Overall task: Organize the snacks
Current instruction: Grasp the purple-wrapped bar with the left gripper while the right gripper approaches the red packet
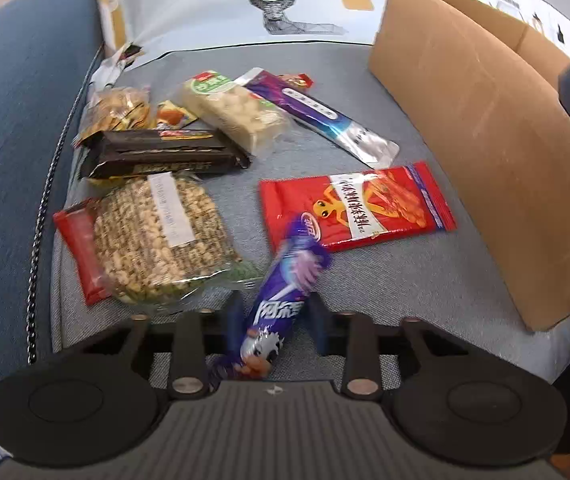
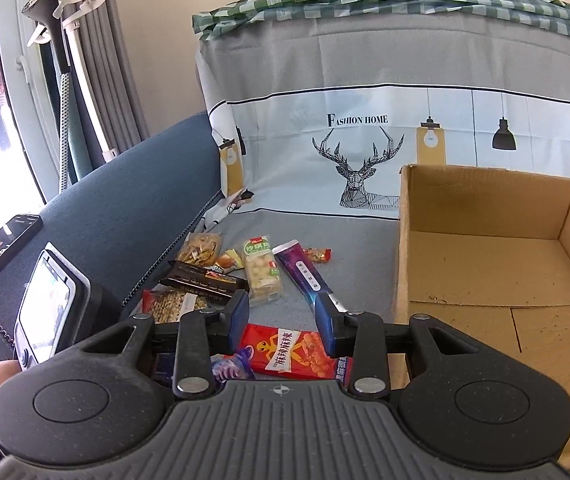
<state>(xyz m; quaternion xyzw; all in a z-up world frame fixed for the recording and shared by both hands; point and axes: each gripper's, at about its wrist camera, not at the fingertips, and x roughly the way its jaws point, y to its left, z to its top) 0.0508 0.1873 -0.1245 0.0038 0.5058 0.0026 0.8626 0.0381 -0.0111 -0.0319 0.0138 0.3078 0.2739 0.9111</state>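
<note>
The left tongs [image 1: 273, 320] sit with their blue fingers either side of a purple candy tube [image 1: 281, 292], apparently clamped on its lower half. Its long axis runs forward and slightly right, its blurred tip overlapping the red snack packet [image 1: 357, 206] in this view. The cardboard box [image 1: 481, 128] stands to the right of the tube, near but not touching — judged the likely destination, so the coming move is a carry rightward over its near wall. The right tongs [image 2: 283, 320] hover apart and empty above the red packet, beside the box's open, empty interior [image 2: 497, 280]. The remaining snacks — a puffed-rice cake [image 1: 161, 236], a dark bar [image 1: 161, 154] and others — lie on a grey sofa seat [image 1: 365, 292]. Behind is a deer-print cover [image 2: 365, 152], and a window at left.
</note>
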